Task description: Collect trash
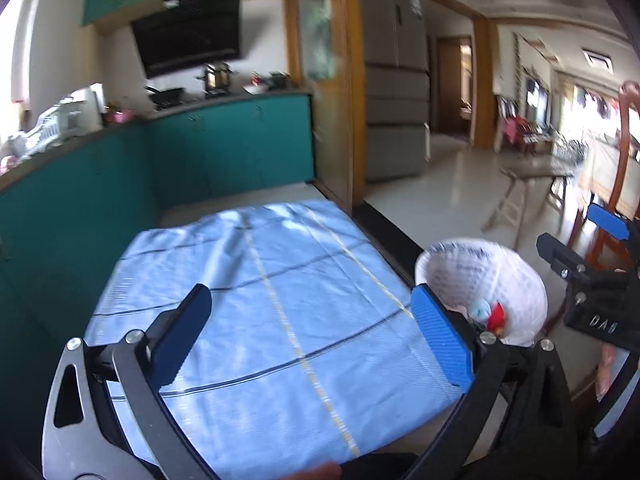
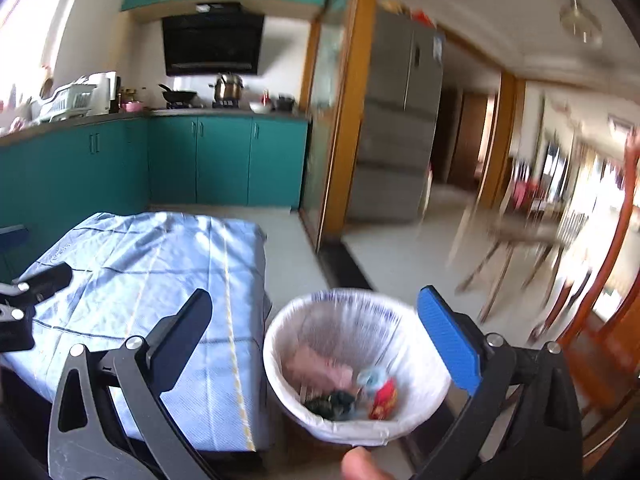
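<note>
A round bin lined with a white bag (image 2: pixel 428 396) stands on the floor right of the table; it also shows in the left wrist view (image 1: pixel 516 288). Inside lie several pieces of trash: a red wrapper (image 2: pixel 384 398), a pale blue piece (image 2: pixel 370 376), a pink piece (image 2: pixel 320 368) and a dark one (image 2: pixel 332 402). My right gripper (image 2: pixel 316 334) is open and empty above the bin's near side. My left gripper (image 1: pixel 310 330) is open and empty over the light blue tablecloth (image 1: pixel 280 280). The right gripper also shows at the left wrist view's right edge (image 1: pixel 584 256).
The table with the blue cloth (image 2: pixel 152 280) stands before teal kitchen cabinets (image 2: pixel 224 160). A wooden door frame (image 2: pixel 344 120) and a grey fridge (image 2: pixel 396 120) are behind. A wooden chair (image 2: pixel 600 280) and a folding table (image 2: pixel 520 240) stand at the right.
</note>
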Action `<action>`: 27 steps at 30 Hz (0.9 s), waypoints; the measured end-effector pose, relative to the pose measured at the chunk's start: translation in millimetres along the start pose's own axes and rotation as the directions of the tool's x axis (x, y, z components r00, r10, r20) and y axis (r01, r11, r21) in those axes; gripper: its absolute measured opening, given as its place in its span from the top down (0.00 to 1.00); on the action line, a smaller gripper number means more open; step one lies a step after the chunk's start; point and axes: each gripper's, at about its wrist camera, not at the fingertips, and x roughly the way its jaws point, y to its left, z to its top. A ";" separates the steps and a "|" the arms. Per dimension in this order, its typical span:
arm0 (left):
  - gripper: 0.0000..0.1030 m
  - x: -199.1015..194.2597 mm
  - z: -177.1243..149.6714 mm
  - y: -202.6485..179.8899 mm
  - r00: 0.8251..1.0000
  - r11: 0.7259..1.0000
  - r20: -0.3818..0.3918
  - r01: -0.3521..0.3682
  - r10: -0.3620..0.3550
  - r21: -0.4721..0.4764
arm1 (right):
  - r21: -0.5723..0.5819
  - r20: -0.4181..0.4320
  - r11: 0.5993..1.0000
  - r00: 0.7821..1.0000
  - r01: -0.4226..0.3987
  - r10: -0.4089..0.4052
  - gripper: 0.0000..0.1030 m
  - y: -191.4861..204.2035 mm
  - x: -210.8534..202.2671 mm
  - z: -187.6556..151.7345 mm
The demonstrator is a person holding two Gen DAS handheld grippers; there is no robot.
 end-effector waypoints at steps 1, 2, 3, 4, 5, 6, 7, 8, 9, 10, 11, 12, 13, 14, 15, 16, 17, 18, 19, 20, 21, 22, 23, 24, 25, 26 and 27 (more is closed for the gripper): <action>0.03 -6.9 0.0 4.2 1.000 1.000 0.006 -0.007 0.007 -0.006 | -0.012 0.018 1.000 1.000 -0.002 0.002 0.03 7.5 -7.5 2.4; 0.03 -14.8 0.2 8.8 1.000 1.000 0.014 -0.010 0.010 -0.014 | -0.018 0.032 1.000 0.999 -0.015 0.016 0.03 13.8 -14.3 4.3; 0.03 -23.2 0.7 14.2 1.000 1.000 0.024 -0.012 0.012 -0.023 | -0.020 0.039 0.999 0.999 -0.027 0.027 0.03 16.6 -18.4 5.4; 0.03 -30.5 0.9 18.6 0.999 0.999 0.032 -0.016 0.017 -0.030 | -0.018 0.045 0.999 0.998 -0.041 0.041 0.03 20.1 -23.5 6.6; 0.03 -38.1 0.2 22.5 0.999 0.999 0.042 -0.020 0.021 -0.035 | -0.015 0.049 0.999 0.998 -0.047 0.048 0.03 22.0 -26.7 7.3; 0.03 -43.0 0.1 25.3 0.998 0.999 0.050 -0.024 0.026 -0.038 | -0.005 0.052 0.998 0.997 -0.059 0.059 0.03 23.5 -31.0 8.5; 0.03 -48.2 0.0 26.1 0.998 0.999 0.059 -0.030 0.032 -0.039 | 0.002 0.054 0.998 0.996 -0.065 0.065 0.03 23.0 -34.4 8.9; 0.03 -52.2 -1.1 27.7 0.997 0.999 0.065 -0.036 0.038 -0.038 | 0.009 0.059 0.997 0.995 -0.076 0.076 0.03 23.4 -38.1 10.0; 0.03 -56.6 -1.8 29.7 0.996 0.998 0.073 -0.047 0.049 -0.035 | 0.013 0.064 0.996 0.994 -0.086 0.085 0.03 23.8 -40.8 11.0; 0.03 -60.3 -2.4 31.8 0.995 0.998 0.079 -0.055 0.058 -0.033 | 0.015 0.069 0.996 0.993 -0.093 0.092 0.03 24.9 -43.7 11.7; 0.03 -62.8 -2.9 33.5 0.995 0.998 0.083 -0.059 0.062 -0.032 | 0.017 0.074 0.995 0.993 -0.097 0.096 0.03 26.0 -46.8 13.2; 0.03 -65.6 -3.1 34.9 0.994 0.998 0.090 -0.061 0.064 -0.033 | 0.015 0.079 0.995 0.992 -0.100 0.098 0.03 27.0 -49.7 14.4; 0.03 -67.9 -3.0 35.5 0.993 0.997 0.095 -0.062 0.065 -0.035 | 0.012 0.084 0.995 0.992 -0.101 0.099 0.03 27.8 -51.6 14.8; 0.03 -70.4 -3.6 36.4 0.993 0.997 0.099 -0.064 0.067 -0.036 | 0.004 0.090 0.995 0.991 -0.102 0.101 0.03 29.5 -54.0 16.0; 0.03 -72.1 -3.4 38.9 0.993 0.997 0.101 -0.064 0.067 -0.039 | -0.001 0.093 0.995 0.990 -0.102 0.101 0.03 29.6 -56.0 16.1; 0.03 -74.3 -3.7 39.9 0.992 0.997 0.103 -0.063 0.066 -0.041 | -0.007 0.095 0.995 0.990 -0.101 0.101 0.03 31.5 -57.4 17.4; 0.03 -75.7 -4.0 40.7 0.992 0.997 0.104 -0.061 0.066 -0.043 | -0.012 0.099 0.995 0.990 -0.101 0.102 0.03 32.4 -58.6 18.8; 0.03 -75.2 -3.0 41.3 0.992 0.997 0.105 -0.061 0.065 -0.045 | -0.014 0.102 0.995 0.989 -0.103 0.104 0.03 33.1 -59.7 19.3; 0.03 -76.1 -2.7 42.3 0.992 0.997 0.107 -0.059 0.064 -0.047 | -0.016 0.103 0.994 0.989 -0.105 0.106 0.03 34.3 -60.0 20.7; 0.03 -77.4 -2.6 43.0 0.992 0.997 0.108 -0.056 0.061 -0.049 | -0.017 0.104 0.994 0.989 -0.107 0.109 0.03 35.5 -60.4 21.5; 0.03 -77.1 -1.9 42.7 0.993 0.997 0.107 -0.052 0.057 -0.050 | -0.019 0.103 0.994 0.989 -0.107 0.108 0.03 36.3 -60.5 21.9; 0.03 -77.9 -1.9 43.1 0.993 0.998 0.108 -0.046 0.052 -0.052 | -0.021 0.101 0.994 0.989 -0.104 0.106 0.03 37.1 -60.6 22.1; 0.03 -77.9 -2.3 42.8 0.993 0.998 0.109 -0.044 0.050 -0.054 | -0.023 0.100 0.995 0.990 -0.102 0.104 0.03 37.7 -60.5 21.8; 0.03 -78.7 -2.5 43.3 0.993 0.998 0.111 -0.043 0.049 -0.055 | -0.025 0.100 0.995 0.990 -0.100 0.102 0.03 37.5 -61.0 22.0; 0.03 -79.6 -2.1 43.8 0.992 0.997 0.112 -0.044 0.050 -0.055 | -0.026 0.101 0.995 0.990 -0.099 0.101 0.03 37.6 -61.6 21.8; 0.03 -79.5 -2.3 44.4 0.992 0.997 0.113 -0.046 0.052 -0.056 | -0.026 0.102 0.995 0.990 -0.098 0.100 0.03 38.0 -62.2 22.0; 0.03 -79.5 -2.5 45.0 0.992 0.997 0.111 -0.045 0.051 -0.056 | -0.024 0.102 0.995 0.990 -0.097 0.099 0.03 37.7 -62.5 22.1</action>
